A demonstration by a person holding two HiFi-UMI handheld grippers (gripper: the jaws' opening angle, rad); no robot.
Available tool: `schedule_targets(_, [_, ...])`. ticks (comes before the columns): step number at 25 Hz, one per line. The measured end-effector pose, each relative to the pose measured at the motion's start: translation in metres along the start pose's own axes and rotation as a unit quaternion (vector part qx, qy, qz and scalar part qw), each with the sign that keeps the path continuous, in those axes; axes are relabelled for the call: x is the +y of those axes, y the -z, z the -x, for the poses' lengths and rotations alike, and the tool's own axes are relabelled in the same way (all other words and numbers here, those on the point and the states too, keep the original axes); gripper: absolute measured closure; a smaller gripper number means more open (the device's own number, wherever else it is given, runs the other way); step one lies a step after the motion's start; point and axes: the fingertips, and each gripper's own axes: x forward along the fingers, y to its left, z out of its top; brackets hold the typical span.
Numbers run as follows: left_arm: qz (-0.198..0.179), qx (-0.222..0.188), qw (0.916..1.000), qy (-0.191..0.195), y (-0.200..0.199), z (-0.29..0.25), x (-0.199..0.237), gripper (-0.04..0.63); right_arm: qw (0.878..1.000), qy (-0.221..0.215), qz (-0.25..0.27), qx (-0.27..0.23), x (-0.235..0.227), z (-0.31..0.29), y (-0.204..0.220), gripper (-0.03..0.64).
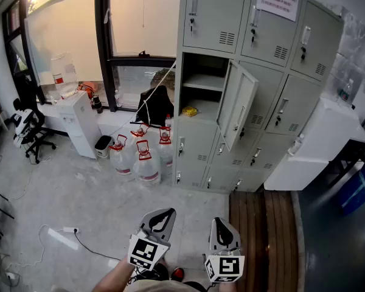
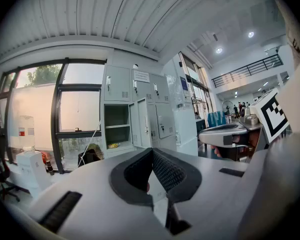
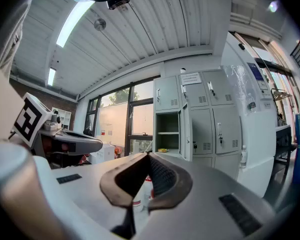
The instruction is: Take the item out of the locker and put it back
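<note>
My head camera sits high and looks forward and steeply down, well back from the locker bank at 1 o'clock. The left gripper and right gripper show close under it at 6 o'clock. Each gripper camera rides just behind its own jaws, facing roughly level at the lockers from afar. The left one catches the right gripper at 3 o'clock, the right one the left at 9. All three share the open compartment.
</note>
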Motion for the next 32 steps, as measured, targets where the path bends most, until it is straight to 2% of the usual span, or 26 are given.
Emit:
schedule_targets(8, [-0.001,0.004,1.0000,0.000,0.000,-0.024,0.007,0.575,1.000,-0.006,-0.004,-0.010,-0.012,-0.021,-0.001,0.598])
schedule_targets(15, [0.001,0.008,0.9999,-0.015,0.004,-0.070,0.043,0.575,1.000,-0.024,-0.001,-0.007,-0.026,-0.082,0.002,0.598])
schedule_targets(22, [0.006,0.002,0.9998,-0.021,-0.001,-0.155,0.106,0.575,1.000,-0.026,0.001,0.004,-0.053,-0.185,0.007,0.598])
schedule_targets(32, [0.014,0.008,0.9996,-0.023,-0.017,-0.280,0.217,0.575,0.999,-0.036,0.006,0.013,-0.083,-0.352,-0.012,0.600])
